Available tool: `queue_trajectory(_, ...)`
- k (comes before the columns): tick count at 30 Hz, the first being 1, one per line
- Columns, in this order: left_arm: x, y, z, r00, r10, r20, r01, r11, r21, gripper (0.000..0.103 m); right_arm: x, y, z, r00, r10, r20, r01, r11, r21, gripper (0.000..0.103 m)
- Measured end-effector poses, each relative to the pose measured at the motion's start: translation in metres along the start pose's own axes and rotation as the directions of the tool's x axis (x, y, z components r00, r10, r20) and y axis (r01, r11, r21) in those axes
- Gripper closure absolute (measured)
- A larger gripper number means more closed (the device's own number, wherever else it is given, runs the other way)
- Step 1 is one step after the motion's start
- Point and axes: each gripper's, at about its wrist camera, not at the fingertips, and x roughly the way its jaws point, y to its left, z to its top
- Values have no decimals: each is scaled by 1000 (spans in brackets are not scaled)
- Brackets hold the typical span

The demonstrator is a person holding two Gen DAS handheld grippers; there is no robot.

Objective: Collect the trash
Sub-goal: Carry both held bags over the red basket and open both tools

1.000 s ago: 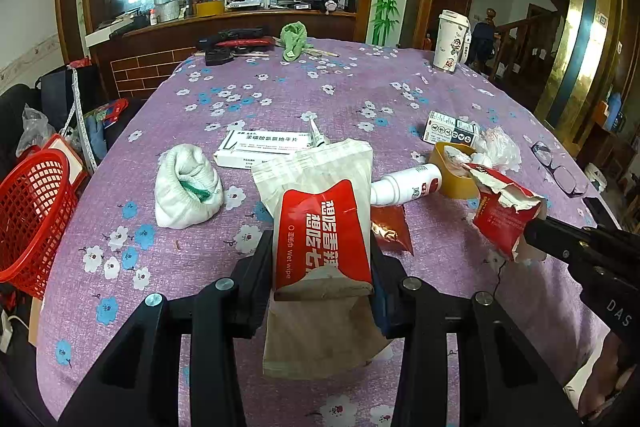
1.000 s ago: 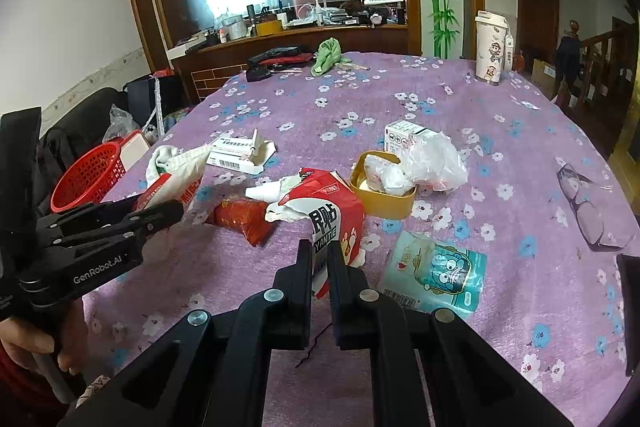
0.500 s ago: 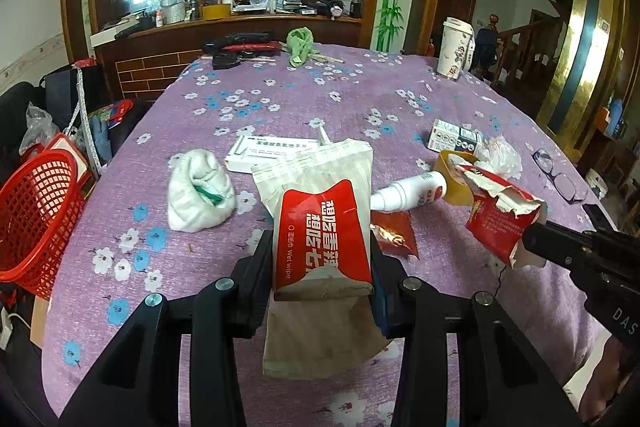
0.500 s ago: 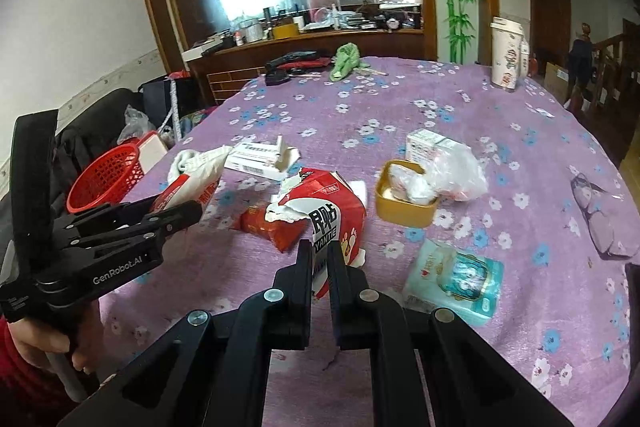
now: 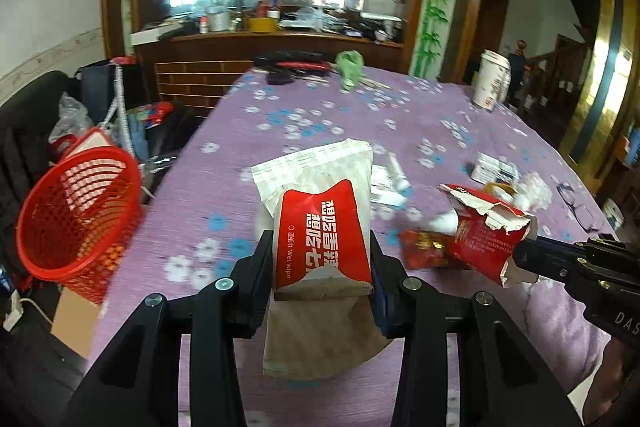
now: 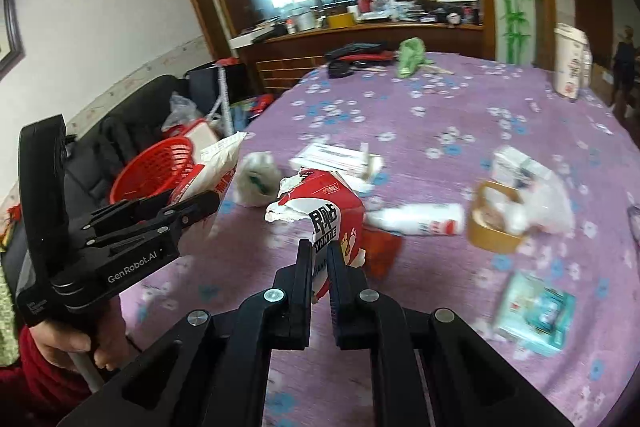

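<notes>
Over the tabletop (image 5: pixel 460 115), left view: left claw (image 5: pixel 322 259) clamping the wet-wipe pack (image 5: pixel 320 227), now swinging closer to the red basket (image 5: pixel 76 215). Right view: right claw (image 6: pixel 320 259) pinching the torn red carton (image 6: pixel 328 207), lifted alongside; drop-off looks next.

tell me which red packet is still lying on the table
The small red sachet, flat on the cloth. The wet wipe pack is in the left gripper; the torn carton is in the right gripper.

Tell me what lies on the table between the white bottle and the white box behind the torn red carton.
Bare purple tablecloth; in the right wrist view nothing rests between the white bottle and the white box.
</notes>
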Motion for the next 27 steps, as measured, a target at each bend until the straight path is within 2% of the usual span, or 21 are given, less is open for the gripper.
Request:
queue_trajectory(12,-24,94,5,990,134,41,-129,985,-113,63,32,71,44,984,172,-38,-174,983,-64,95)
queue_trajectory(18,-31,148,7,977,210,43,-199,962,-186,63,60,116,74,960,270,-75,-276,958,-83,95)
queue_trajectory(27,-21,228,11,951,307,-13,-299,912,-281,63,131,178,109,912,378,-157,-392,917,-67,95)
